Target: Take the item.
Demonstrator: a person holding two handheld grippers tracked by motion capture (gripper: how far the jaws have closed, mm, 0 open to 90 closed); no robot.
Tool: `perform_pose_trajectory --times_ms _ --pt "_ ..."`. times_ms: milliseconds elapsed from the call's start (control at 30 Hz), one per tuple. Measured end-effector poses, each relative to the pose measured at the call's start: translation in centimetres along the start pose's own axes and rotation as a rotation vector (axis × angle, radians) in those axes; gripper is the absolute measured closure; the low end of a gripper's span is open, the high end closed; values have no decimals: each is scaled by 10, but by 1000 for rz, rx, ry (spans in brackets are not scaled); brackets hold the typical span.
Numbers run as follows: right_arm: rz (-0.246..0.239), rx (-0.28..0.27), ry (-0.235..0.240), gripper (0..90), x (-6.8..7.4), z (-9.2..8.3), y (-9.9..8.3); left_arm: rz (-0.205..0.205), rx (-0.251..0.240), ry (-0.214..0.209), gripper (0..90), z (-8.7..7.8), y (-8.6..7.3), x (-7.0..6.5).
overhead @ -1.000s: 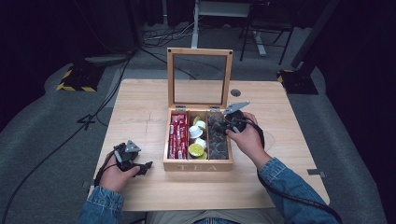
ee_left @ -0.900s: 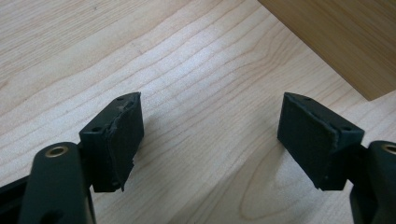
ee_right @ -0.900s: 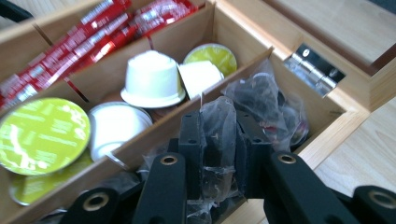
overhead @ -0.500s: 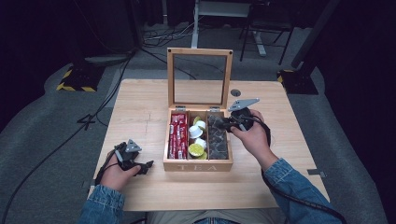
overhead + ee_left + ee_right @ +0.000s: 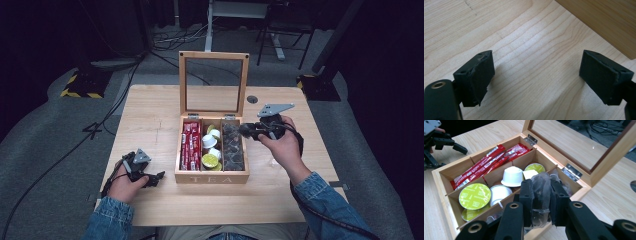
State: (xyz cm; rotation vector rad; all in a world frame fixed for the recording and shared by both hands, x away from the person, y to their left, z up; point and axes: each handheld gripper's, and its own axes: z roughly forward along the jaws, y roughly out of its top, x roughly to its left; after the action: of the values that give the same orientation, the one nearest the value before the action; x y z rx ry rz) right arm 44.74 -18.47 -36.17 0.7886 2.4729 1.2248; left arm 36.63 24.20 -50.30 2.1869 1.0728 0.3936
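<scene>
At lower left, the left gripper (image 5: 150, 177) is rested on the table (image 5: 150, 120), its jaws just opened wide and empty. Right of centre, a dark clear-wrapped packet (image 5: 540, 195) is pinched by the right gripper (image 5: 245, 131) above the tea box (image 5: 212, 177); it should be lifted straight, clear of the dividers.

- The left gripper (image 5: 536, 75) hangs low over the table (image 5: 531, 50), its two black jaws standing wide apart with bare wood between them.
- Those jaws have just been opening, and nothing sits between the pads.
- The pad (image 5: 482, 75) on the left side of the view looks worn, its edge ragged and chipped.
- The table is pale wood with long grain lines running slantwise across the view.
- A darker wooden box wall (image 5: 604, 22) crosses the upper right corner, near the right-hand jaw but not touching it.
</scene>
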Motion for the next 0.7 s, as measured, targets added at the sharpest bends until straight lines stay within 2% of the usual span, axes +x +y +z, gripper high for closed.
perform_pose_trajectory --times_ms 333,700 --pt "9 -17 -27 751 -4 -33 -8 -4 -3 1 98 3 2 1" --pt "34 -17 -60 751 -13 -56 -20 -12 -3 12 91 4 3 1"
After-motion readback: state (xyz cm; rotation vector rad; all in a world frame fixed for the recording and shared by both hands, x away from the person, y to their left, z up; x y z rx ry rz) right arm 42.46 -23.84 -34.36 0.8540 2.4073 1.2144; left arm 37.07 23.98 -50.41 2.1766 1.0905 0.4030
